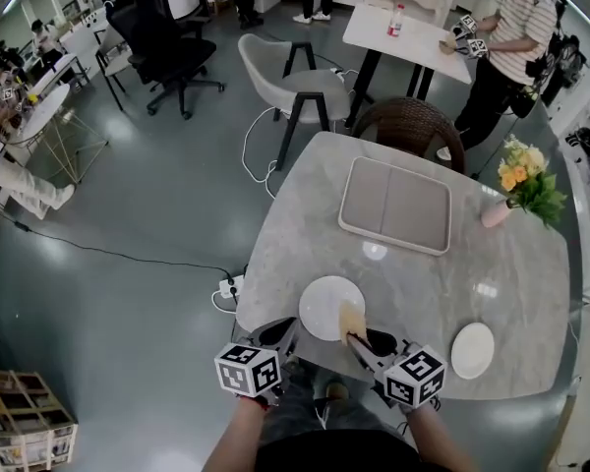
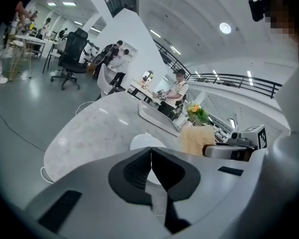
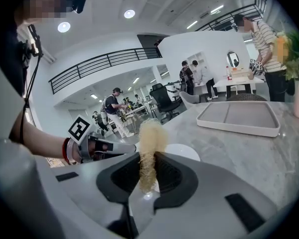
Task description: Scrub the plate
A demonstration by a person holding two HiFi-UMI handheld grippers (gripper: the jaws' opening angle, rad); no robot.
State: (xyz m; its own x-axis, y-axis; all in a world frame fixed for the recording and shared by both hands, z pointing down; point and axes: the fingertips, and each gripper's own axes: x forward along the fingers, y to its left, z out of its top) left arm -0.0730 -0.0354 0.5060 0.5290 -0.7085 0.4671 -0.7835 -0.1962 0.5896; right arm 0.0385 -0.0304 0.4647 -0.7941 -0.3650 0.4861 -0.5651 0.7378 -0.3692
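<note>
Right gripper [image 3: 148,172] pinches a tan fibrous scrub pad [image 3: 150,136], hanging over the white plate [image 1: 322,306] at the table's [image 1: 442,273] near edge. Left gripper [image 2: 150,169] pressed together, empty, beside plate. Advice: brace rim, press pad flat, rub in circles.

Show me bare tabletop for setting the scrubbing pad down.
Free: between tray, flower vase and small plate; also table left of the tray. Crowded: near edge, with the large plate, left hand-held gripper and right hand-held gripper.
</note>
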